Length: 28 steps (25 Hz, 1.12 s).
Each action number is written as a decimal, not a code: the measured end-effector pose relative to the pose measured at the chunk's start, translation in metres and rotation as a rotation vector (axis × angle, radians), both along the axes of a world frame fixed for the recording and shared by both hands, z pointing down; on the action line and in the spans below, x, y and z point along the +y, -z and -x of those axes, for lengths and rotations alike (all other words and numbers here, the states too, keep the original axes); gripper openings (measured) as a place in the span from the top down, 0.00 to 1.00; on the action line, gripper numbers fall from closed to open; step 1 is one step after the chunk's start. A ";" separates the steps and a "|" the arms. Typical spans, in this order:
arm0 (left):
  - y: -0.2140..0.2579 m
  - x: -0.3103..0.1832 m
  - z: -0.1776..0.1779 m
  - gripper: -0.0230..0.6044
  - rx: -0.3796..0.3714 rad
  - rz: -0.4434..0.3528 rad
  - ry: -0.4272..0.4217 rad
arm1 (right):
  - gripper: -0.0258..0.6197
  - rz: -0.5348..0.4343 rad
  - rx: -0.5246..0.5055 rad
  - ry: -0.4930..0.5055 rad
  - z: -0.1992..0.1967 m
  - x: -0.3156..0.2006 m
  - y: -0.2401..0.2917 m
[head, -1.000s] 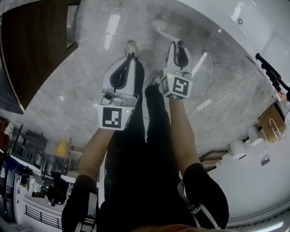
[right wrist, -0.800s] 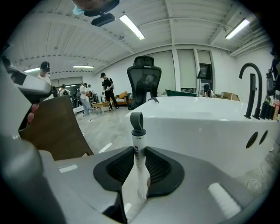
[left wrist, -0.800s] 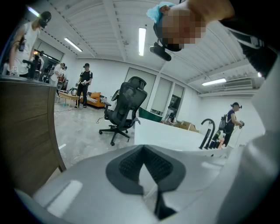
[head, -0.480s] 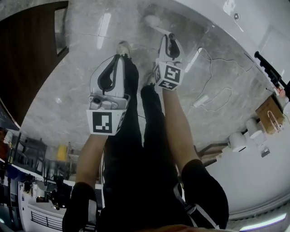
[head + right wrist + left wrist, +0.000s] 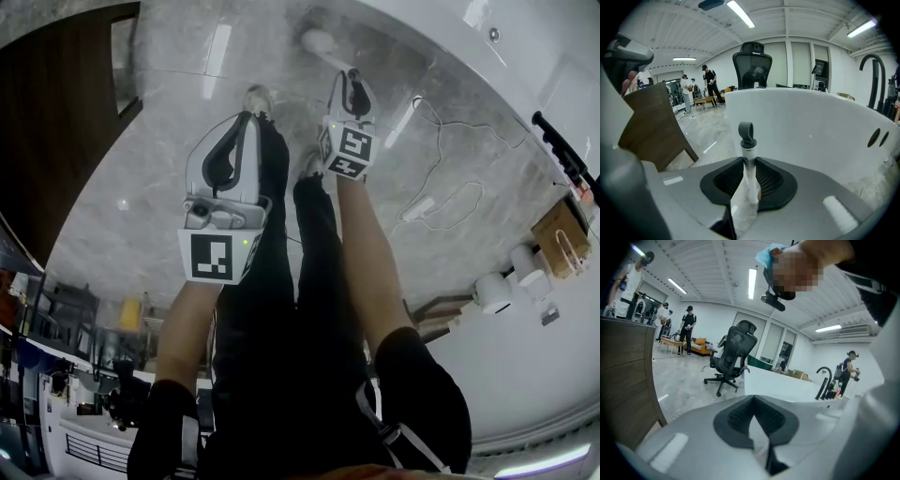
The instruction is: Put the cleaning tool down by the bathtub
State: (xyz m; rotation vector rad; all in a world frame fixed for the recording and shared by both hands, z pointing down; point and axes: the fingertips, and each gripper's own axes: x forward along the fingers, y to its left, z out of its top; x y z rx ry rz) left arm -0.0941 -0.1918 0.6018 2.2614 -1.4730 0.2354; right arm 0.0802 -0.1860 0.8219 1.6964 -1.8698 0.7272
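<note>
The right gripper (image 5: 750, 164) clamps the cleaning tool (image 5: 747, 139) close beside the bathtub (image 5: 811, 126). The left gripper (image 5: 753, 399) is closed, empty

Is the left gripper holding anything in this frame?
No, in the left gripper view the left gripper has its fingers meeting at the tips with nothing between them.

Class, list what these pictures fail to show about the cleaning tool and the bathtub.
Cleaning tool: its working end; right gripper view, hidden behind the right gripper.
Bathtub: its inside; right gripper view, blocked by its near wall; head view, cut off by the picture's edge.
Items beside the black tap: left gripper view, too small.
</note>
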 end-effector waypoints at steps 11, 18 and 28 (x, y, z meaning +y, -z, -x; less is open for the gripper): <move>0.000 -0.005 0.004 0.95 0.013 0.002 0.001 | 0.83 0.053 0.000 0.003 0.004 -0.002 -0.022; -0.002 -0.006 0.009 0.95 0.012 0.000 0.014 | 0.83 0.045 -0.003 0.013 0.009 -0.018 -0.025; -0.003 -0.010 0.015 0.95 0.012 -0.002 0.021 | 0.83 0.039 -0.007 -0.003 0.006 -0.043 -0.028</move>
